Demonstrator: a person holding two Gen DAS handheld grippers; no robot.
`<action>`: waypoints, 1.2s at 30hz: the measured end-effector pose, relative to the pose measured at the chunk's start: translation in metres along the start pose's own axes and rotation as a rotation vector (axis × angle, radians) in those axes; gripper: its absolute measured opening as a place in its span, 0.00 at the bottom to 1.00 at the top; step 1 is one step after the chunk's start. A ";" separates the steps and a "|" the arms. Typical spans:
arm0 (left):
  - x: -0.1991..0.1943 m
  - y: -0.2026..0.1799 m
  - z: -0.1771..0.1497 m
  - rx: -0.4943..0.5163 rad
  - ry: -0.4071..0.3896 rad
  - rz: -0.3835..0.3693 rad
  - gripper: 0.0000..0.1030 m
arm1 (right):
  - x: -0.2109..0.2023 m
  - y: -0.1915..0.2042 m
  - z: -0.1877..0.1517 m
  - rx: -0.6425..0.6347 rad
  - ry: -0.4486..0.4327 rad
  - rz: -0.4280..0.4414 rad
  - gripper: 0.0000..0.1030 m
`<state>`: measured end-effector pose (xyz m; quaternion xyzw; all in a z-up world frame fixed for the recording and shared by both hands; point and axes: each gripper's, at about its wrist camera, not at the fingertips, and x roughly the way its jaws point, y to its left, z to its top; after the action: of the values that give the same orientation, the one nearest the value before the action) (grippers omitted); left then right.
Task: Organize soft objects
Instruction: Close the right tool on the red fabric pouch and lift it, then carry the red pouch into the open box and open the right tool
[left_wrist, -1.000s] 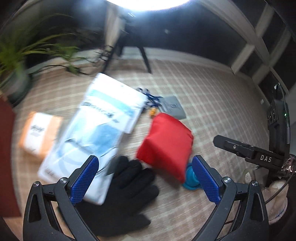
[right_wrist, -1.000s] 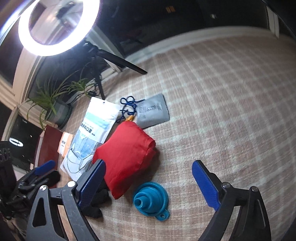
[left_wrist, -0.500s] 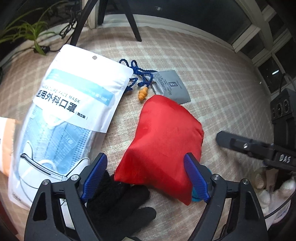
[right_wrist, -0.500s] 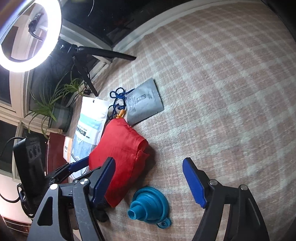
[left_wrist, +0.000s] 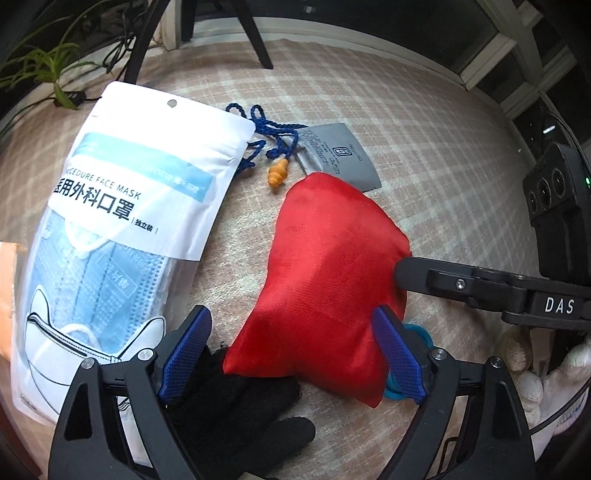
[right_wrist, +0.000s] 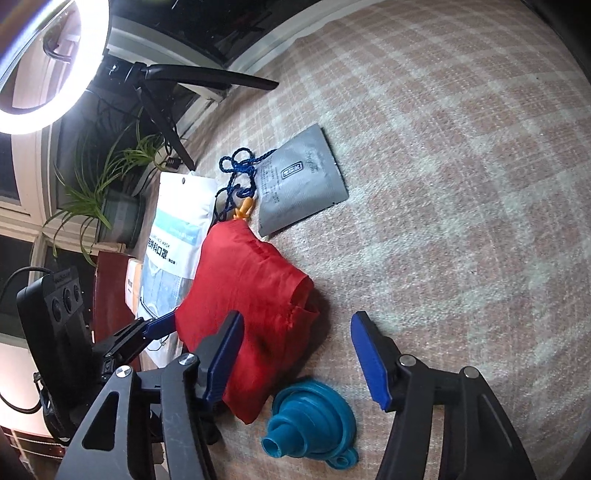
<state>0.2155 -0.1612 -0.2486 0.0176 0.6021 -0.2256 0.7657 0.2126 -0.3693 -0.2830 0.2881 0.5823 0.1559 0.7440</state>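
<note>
Red pouch (left_wrist: 325, 280) on checked cloth (left_wrist: 424, 122), left gripper (left_wrist: 291, 354) spread wide astride its near end, jaws just opening, black glove (left_wrist: 240, 413) below; right view, right gripper (right_wrist: 297, 354) half spread, jaws just closing, above blue funnel (right_wrist: 310, 424), pouch beside left finger.

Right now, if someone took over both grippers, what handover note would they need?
Left gripper: jaws open, straddling the near end of the red pouch, not clamped; they have just widened slightly.
Right gripper: jaws open and empty, just been closing, set above the teal funnel by the pouch's edge.
On the checked cloth: face mask pack, black glove, corded orange earplug, grey sachet.
Done: nothing appears sorted.
Left: grip the pouch, then organize the rest.
</note>
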 end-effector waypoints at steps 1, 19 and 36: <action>0.001 -0.001 0.000 0.007 -0.003 0.000 0.87 | 0.001 0.001 0.000 -0.001 0.003 0.000 0.54; -0.007 -0.007 -0.006 0.004 -0.060 -0.088 0.53 | 0.009 0.013 0.003 0.002 0.038 0.064 0.36; -0.135 0.032 -0.053 -0.055 -0.303 -0.036 0.53 | -0.028 0.152 -0.020 -0.255 -0.005 0.101 0.36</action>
<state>0.1556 -0.0730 -0.1449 -0.0483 0.4858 -0.2228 0.8438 0.2016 -0.2614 -0.1718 0.2205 0.5405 0.2653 0.7673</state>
